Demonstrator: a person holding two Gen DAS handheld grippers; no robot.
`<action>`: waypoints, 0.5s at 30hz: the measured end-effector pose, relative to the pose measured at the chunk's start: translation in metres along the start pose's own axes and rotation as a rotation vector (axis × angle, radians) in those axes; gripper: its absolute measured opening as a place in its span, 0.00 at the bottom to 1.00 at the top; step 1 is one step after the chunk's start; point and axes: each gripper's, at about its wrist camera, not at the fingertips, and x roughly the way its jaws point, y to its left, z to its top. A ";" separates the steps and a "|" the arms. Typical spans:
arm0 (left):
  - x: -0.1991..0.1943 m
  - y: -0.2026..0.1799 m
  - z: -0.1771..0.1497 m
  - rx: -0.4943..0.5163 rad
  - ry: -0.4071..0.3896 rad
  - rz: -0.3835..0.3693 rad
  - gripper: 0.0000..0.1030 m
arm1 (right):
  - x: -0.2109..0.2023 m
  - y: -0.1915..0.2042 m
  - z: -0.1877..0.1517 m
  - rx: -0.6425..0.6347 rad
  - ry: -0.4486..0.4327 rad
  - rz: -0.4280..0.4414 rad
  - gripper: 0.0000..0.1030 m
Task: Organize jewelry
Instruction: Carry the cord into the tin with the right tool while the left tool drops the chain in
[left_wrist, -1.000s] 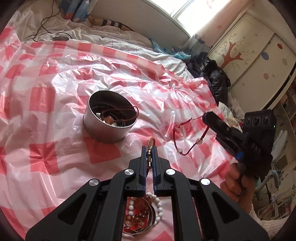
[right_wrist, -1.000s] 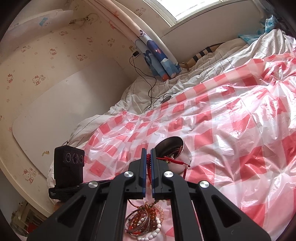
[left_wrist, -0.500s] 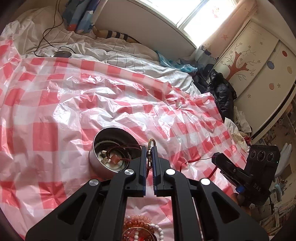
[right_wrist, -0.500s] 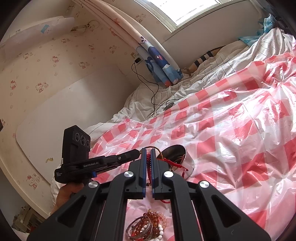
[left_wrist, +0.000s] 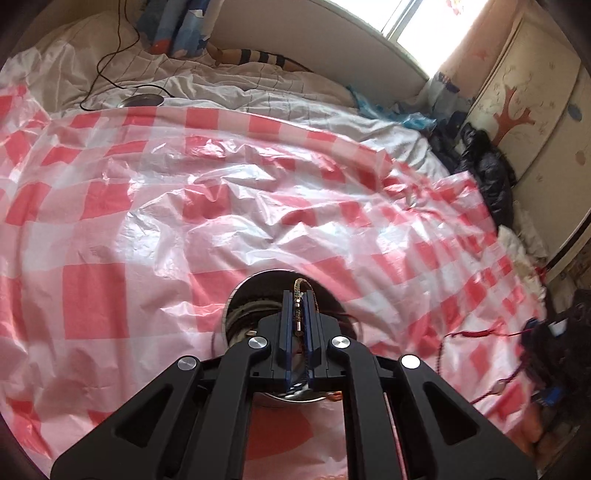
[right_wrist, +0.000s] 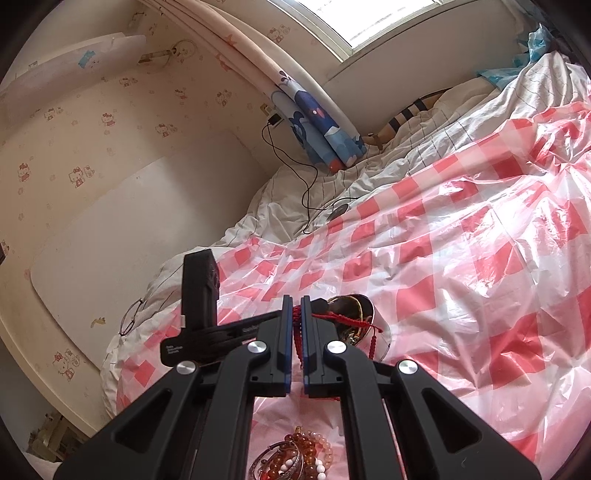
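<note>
Left tool (left_wrist: 298, 299) is pinched narrow on a thin gold chain (left_wrist: 300, 291), tips hanging right over the open mouth of the metal tin (left_wrist: 236, 299), which sits on the red-and-white checked plastic sheet (left_wrist: 147, 236) spread on the bed. Right tool (right_wrist: 296, 306) is also clamped narrow, on a red cord bracelet (right_wrist: 343, 321) whose loose end trails toward 3 o'clock across the tin (right_wrist: 369, 314) rim in the right wrist view. Left tool's body (right_wrist: 201, 295) shows at 9 o'clock of the right one, so both crowd the same opening. Judgement: step in hand is dropping the chain into the tin; best to lower the left tips inside the rim, then spread the fingers so the chain falls clear and doesn't drape over the edge. The right tool should wait or back off toward 3 o'clock, else the cord may snag the chain or tip the tin on the soft sheet. Tin already has cords in it; how full, hard to tell. A heap of bead bracelets and bangles (right_wrist: 295, 458) lies at 6 o'clock under the right tool, not yet sorted. Open room: plenty of bare sheet from 9 round to 1 o'clock of the tin; sheet edge and white bedding (left_wrist: 258, 92) are far at 12. Crinkled plastic is slippery, so no sideways pushes on the tin.
</note>
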 end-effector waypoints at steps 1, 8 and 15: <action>0.006 -0.003 -0.001 0.044 0.012 0.068 0.05 | 0.002 0.001 0.001 -0.006 0.007 -0.001 0.05; -0.004 0.010 -0.001 0.028 0.021 0.072 0.34 | 0.035 0.012 0.013 -0.052 0.052 0.004 0.05; -0.069 0.043 -0.022 -0.152 -0.053 0.032 0.66 | 0.117 0.014 0.004 -0.178 0.206 -0.146 0.05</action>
